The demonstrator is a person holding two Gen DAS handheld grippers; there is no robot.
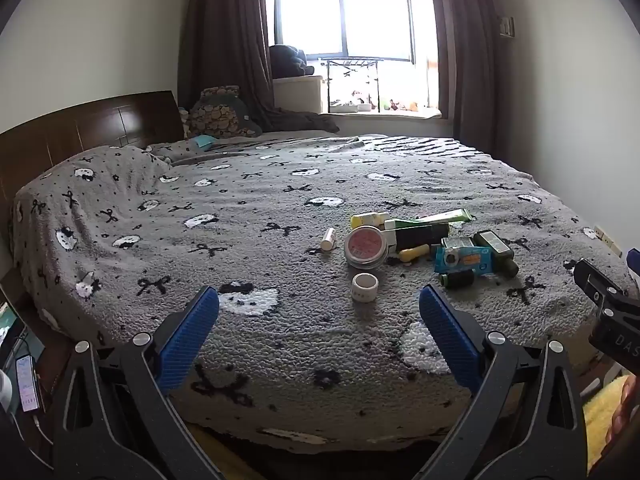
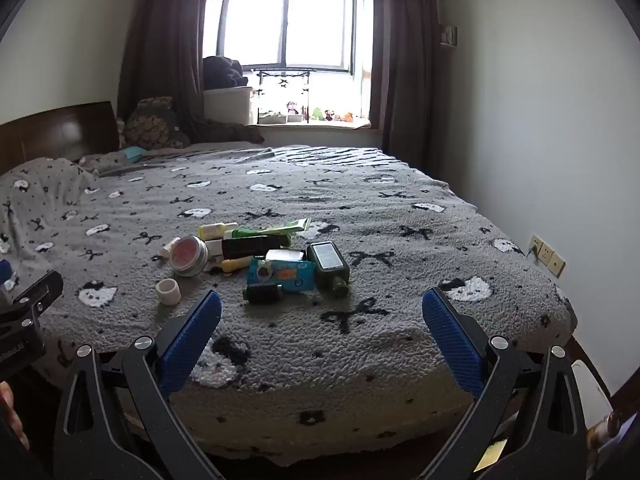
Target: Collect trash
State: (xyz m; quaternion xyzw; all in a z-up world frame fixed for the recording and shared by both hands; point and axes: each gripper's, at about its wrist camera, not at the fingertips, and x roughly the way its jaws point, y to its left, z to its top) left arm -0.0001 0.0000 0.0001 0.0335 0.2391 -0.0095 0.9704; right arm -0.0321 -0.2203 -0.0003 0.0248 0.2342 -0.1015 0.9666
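Hovering off the near edge of the grey fleece bed cover (image 1: 280,208), the left gripper (image 1: 319,300) and right gripper (image 2: 321,304) both stand wide and empty. Nearest lies a small white ring-shaped roll (image 1: 364,287), straight ahead of the left claw, with a round silver tin with a pink lid (image 1: 365,246) just beyond. The dark green cylinder (image 2: 263,293) lies crosswise, ahead and left of the right claw, which looks nearer to it.
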